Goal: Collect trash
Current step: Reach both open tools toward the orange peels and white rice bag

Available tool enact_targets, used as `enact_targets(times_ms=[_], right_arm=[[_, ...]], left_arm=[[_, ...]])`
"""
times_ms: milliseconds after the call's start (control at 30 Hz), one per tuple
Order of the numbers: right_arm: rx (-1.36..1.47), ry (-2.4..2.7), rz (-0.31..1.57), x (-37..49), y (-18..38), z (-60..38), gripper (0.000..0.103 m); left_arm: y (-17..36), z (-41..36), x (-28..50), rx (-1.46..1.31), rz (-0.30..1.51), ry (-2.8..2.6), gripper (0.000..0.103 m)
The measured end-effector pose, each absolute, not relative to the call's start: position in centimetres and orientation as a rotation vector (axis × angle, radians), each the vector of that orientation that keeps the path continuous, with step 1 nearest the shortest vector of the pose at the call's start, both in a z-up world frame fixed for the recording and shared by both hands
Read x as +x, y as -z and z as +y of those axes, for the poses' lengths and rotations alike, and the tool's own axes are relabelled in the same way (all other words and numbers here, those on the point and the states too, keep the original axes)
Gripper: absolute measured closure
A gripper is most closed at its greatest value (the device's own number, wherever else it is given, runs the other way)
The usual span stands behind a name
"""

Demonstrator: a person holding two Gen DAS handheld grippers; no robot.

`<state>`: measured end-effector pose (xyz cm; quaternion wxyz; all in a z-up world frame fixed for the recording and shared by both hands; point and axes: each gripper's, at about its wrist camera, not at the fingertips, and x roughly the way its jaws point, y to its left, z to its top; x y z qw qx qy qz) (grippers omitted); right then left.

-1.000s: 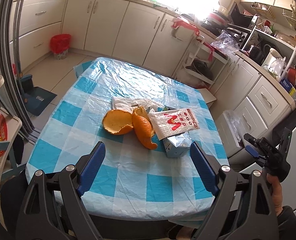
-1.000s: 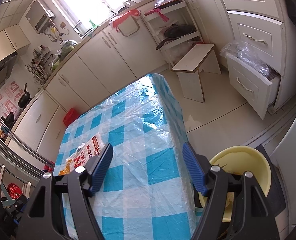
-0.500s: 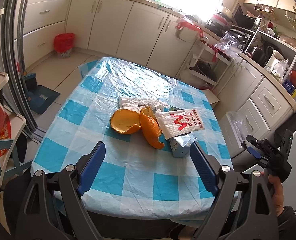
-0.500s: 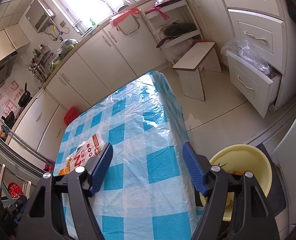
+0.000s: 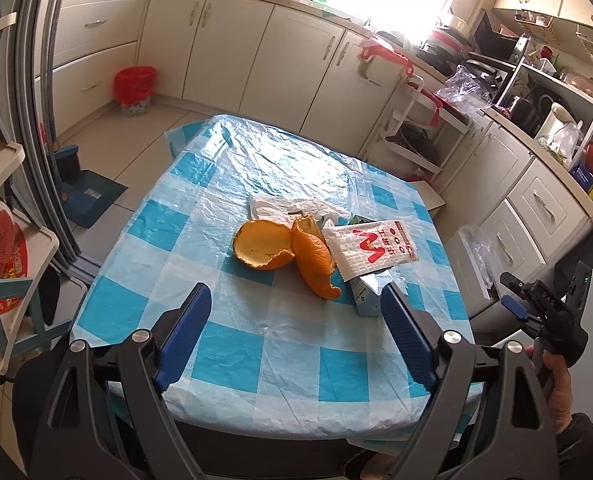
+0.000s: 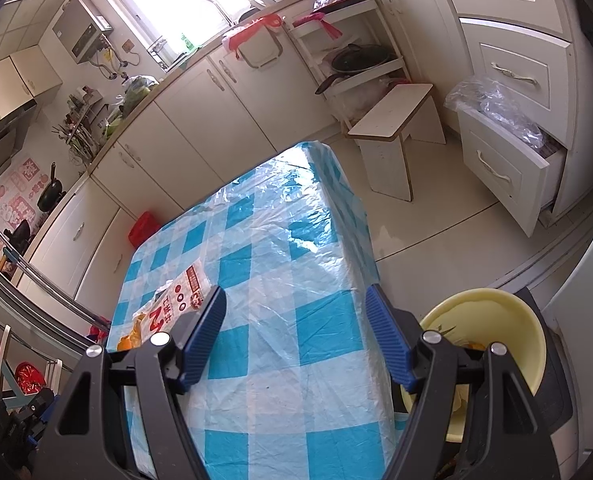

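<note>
Two pieces of orange peel lie mid-table on the blue-checked cloth. To their right a white wrapper with red print rests over a small carton; crumpled white paper lies behind. My left gripper hovers open over the near table edge, short of the trash, nothing between its blue pads. My right gripper is open and empty above the table's right side; the wrapper and a bit of peel sit at its left. In the left wrist view a hand holds the right gripper beyond the table's right edge.
A yellow bin stands on the floor by the table's near right corner. A small wooden stool, an open drawer with plastic bags and cabinets ring the table. A red-lined bin is at the far left; a shelf rack at the left.
The left wrist view shifted slightly, so the trash sits a little further right and lower in the frame. Right gripper unchanged.
</note>
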<state>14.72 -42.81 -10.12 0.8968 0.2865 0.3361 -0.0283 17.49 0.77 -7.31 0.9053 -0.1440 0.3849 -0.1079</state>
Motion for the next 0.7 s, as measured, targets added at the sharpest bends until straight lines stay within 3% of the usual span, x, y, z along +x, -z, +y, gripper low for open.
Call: enact_targets(times_ms=[700], right_arm=[[0.596,0.008,0.692,15.4,9.8,-42.2,0.033]], left_arm=[[9.3,1.9,18.8,-0.297,0.825,0.178,0.020]])
